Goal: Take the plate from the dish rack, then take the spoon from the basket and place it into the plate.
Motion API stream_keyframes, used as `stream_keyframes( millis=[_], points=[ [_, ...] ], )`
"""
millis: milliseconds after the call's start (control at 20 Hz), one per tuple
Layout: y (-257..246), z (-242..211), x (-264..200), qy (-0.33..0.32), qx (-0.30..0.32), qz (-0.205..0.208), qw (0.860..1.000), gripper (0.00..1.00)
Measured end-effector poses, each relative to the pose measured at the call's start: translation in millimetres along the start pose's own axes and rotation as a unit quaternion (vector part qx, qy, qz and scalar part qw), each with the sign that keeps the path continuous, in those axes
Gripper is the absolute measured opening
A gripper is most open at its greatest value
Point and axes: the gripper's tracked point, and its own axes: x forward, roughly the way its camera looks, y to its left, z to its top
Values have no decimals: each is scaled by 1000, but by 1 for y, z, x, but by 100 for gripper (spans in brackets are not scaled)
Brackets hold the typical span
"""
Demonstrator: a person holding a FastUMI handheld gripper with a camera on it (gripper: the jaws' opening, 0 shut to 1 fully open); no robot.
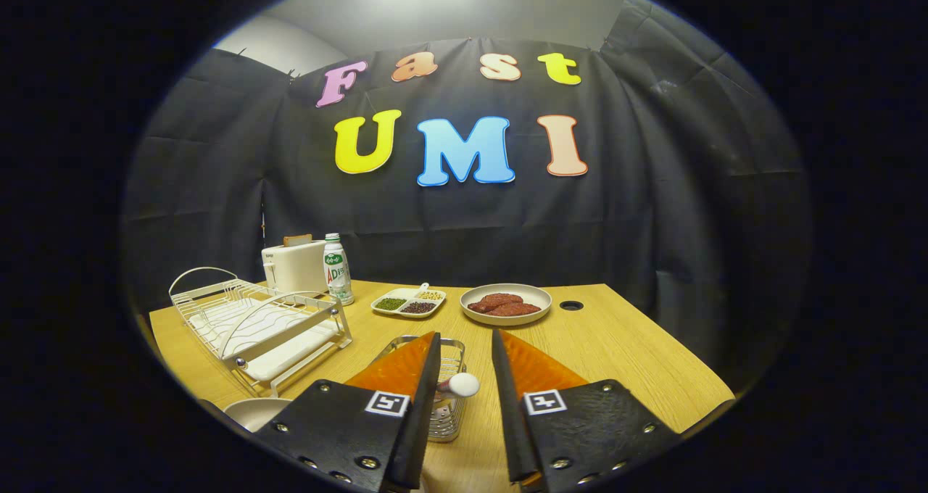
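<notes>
Two spread fingers (465, 348) over basket (448, 399) rim, spoon (460, 385) between.

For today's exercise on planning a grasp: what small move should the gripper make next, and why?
Probably ease the gripper down and forward so its open fingers straddle the white rounded spoon handle. That handle sticks up from the wire mesh basket in the gap between the fingers, unheld, while the pale round plate already lies on the wooden table beside the basket.

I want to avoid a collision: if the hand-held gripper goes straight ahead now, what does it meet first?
Probably the spoon handle standing in the wire basket, between the open hand-held gripper fingers; depth is uncertain.
</notes>
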Motion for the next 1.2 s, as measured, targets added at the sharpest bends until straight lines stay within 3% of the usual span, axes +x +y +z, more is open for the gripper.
stream_keyframes(
  millis=[50, 100, 150, 200, 250, 1200],
  points=[
    [2, -1, 2, 2, -2, 3, 1000, 28],
    [9, -1, 0, 6, 4, 17, 1000, 25],
    [11, 0, -5, 7, 14, 17, 1000, 14],
    [13, 3, -6, 13, 19, 18, 1000, 13],
    [13, 4, -7, 16, 21, 19, 999, 7],
    [25, 110, -74, 36, -28, 7, 999, 7]
  ],
)
